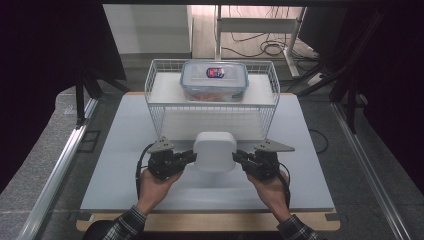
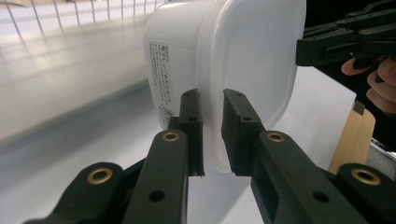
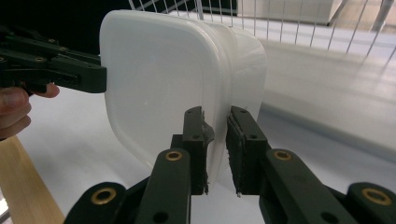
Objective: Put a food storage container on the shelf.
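Now white container (image 1: 214,151) pinched at opposite rims, left gripper (image 1: 188,157), right gripper (image 1: 240,159)

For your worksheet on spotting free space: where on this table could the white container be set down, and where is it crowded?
Bare patches: the table left of the left gripper, right of the right gripper, and the strip before the hands. Crowded: the middle, where both grippers clamp the white container, and the wire basket holding a lidded box behind.

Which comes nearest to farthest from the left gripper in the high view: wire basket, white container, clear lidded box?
From the left gripper:
1. White container: clamped at its rim, just right of the gripper.
2. Wire basket: behind, at table centre.
3. Clear lidded box: farthest, on the basket's upper shelf.
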The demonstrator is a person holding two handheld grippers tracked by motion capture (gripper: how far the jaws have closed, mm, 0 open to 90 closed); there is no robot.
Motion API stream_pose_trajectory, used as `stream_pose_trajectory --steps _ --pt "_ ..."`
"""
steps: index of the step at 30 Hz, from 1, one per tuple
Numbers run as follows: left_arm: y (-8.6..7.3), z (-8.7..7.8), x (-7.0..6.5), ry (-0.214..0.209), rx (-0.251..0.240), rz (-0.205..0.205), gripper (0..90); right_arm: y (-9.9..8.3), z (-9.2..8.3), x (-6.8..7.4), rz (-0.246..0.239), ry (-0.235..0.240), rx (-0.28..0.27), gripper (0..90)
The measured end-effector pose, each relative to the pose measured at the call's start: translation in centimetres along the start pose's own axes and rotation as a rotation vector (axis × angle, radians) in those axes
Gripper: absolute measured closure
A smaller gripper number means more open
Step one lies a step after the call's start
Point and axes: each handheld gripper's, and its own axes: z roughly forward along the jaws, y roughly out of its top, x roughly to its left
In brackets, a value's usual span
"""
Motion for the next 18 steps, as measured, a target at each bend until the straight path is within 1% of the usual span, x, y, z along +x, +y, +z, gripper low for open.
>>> stream_pose_trajectory --steps 5,10,15,18 --pt "1.3 -0.6 0.1 0.006 -0.016 0.015 79.5 1.7 -0.1 0.2 -0.033 -0.005 -0.03 77.7" --pt "2.7 -1.1 0.0 0.01 -0.03 0.036 79.6 3.5 -0.7 0.4 -0.068 -0.012 -0.07 77.7" --pt "4.1 -1.4 0.0 0.012 -0.042 0.053 79.7 5.4 -1.2 0.5 -0.103 -0.028 -0.102 77.7" --pt "4.9 -1.7 0.1 0.018 -0.052 0.061 79.7 6.3 -1.4 0.5 -0.111 -0.027 -0.115 77.7"
